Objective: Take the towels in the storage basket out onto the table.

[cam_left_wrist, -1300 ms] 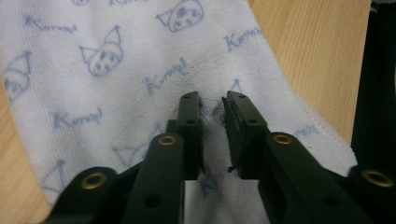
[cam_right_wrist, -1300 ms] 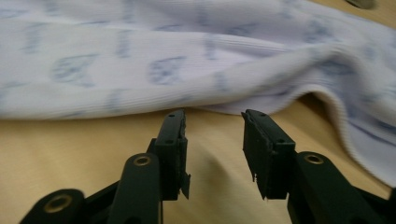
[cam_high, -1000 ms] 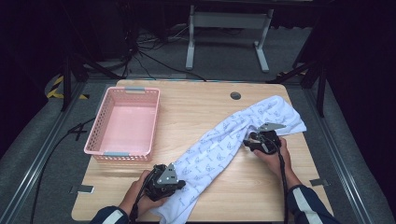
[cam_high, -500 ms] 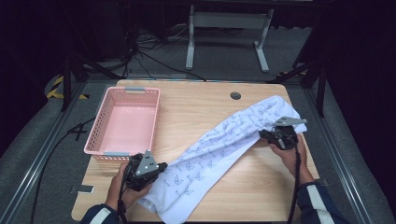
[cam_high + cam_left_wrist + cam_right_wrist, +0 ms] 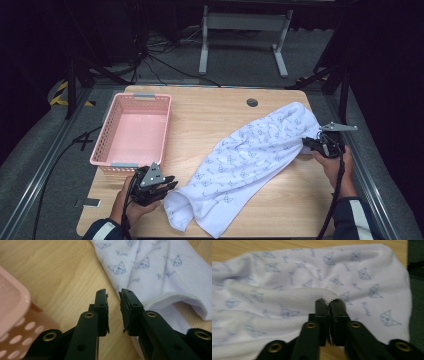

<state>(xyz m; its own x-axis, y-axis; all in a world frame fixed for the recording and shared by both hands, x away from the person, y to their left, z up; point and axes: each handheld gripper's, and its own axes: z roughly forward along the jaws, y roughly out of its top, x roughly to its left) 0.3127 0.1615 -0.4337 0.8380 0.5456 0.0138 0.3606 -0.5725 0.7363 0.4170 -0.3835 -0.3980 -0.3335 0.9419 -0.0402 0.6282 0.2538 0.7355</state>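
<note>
A white towel [image 5: 250, 155] with a blue cat print lies diagonally on the wooden table [image 5: 210, 112], from the far right to the near left. My right gripper [image 5: 306, 142] is at the towel's right side, shut on a pinched-up fold of its edge [image 5: 329, 301]. My left gripper [image 5: 169, 183] rests low on the table just left of the towel's near end. Its jaws [image 5: 113, 293] stand a little apart with nothing between them, and the towel's hemmed edge [image 5: 172, 296] lies beside the right-hand jaw.
A pink perforated basket [image 5: 144, 95] stands empty on the table's left half; its near corner [image 5: 15, 305] is close to my left gripper. A round cable hole [image 5: 252, 102] sits near the far edge. The towel's right end reaches the table's right edge.
My left gripper has moved left off the towel's near end onto bare wood. My right gripper has moved right with the towel's edge held in it.
</note>
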